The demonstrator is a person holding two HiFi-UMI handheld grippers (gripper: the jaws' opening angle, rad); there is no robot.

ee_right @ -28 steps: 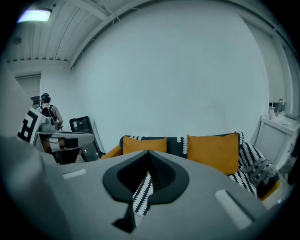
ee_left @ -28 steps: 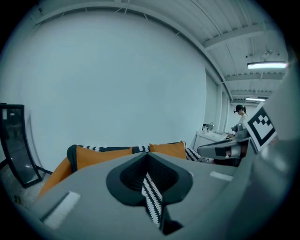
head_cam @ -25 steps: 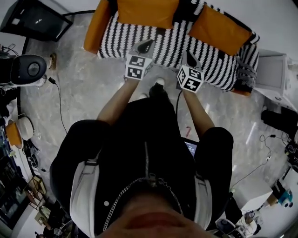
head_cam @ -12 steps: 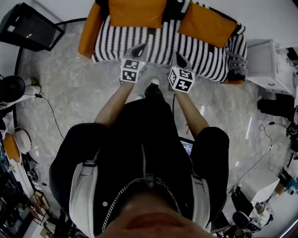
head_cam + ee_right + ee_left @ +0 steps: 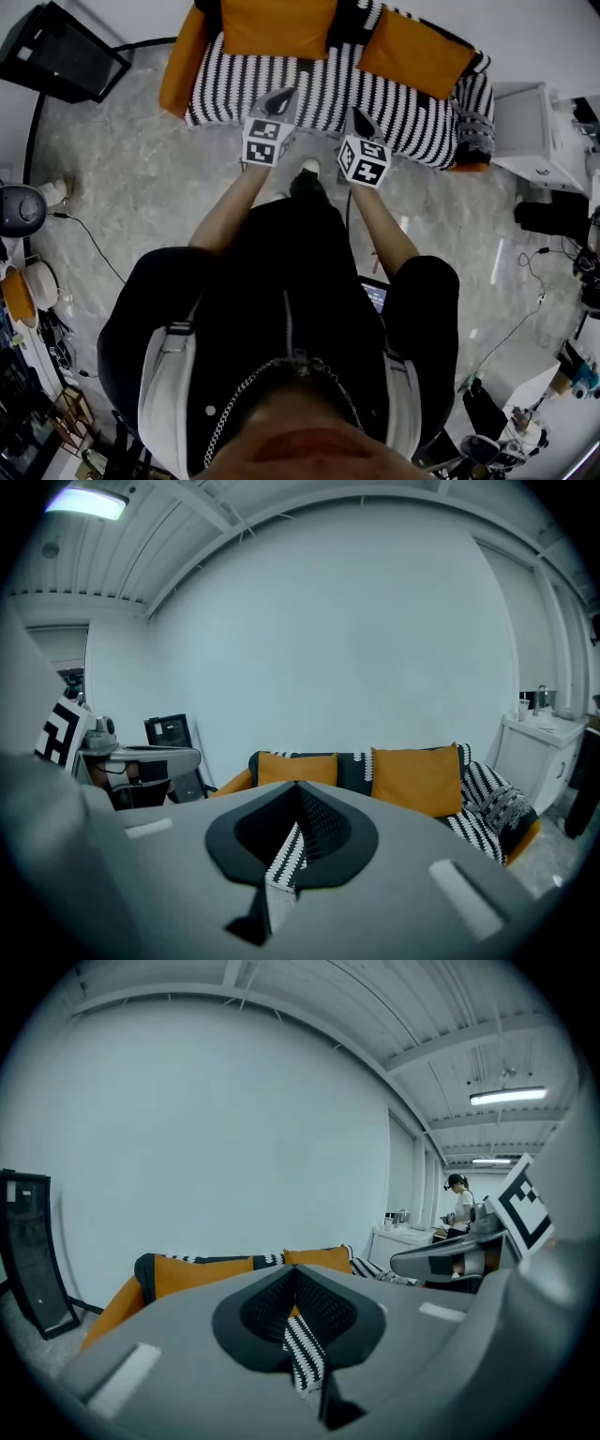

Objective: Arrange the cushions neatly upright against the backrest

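both grippers are closed right up with nothing in them. left gripper (image 5: pixel 281 97) and right gripper (image 5: pixel 360 119) are side by side, pointing at the striped sofa (image 5: pixel 309 86), and in the head view their tips sit over the front of its seat. doesn't look like they're touching anything.

past them there are two orange cushions at the back of the seat. the left cushion (image 5: pixel 278 26) is around the middle and the right cushion (image 5: pixel 414 52) is nearer the right end. both look propped on the backrest (image 5: pixel 354 769) already, and the right one stands taller in the right gripper view. there's also a grey patterned cushion or throw (image 5: pixel 474 131) slumped at the far right end, can't tell which.

my guess on handling: light, squishy, nothing to break. the jaws will sink in, so pinching the flat middle probably just gets you loose fabric. i'd open wide and grab a top corner or the edge seam, one gripper per side, then nudge the bottom back. a shallow pinch might slip off the cover.
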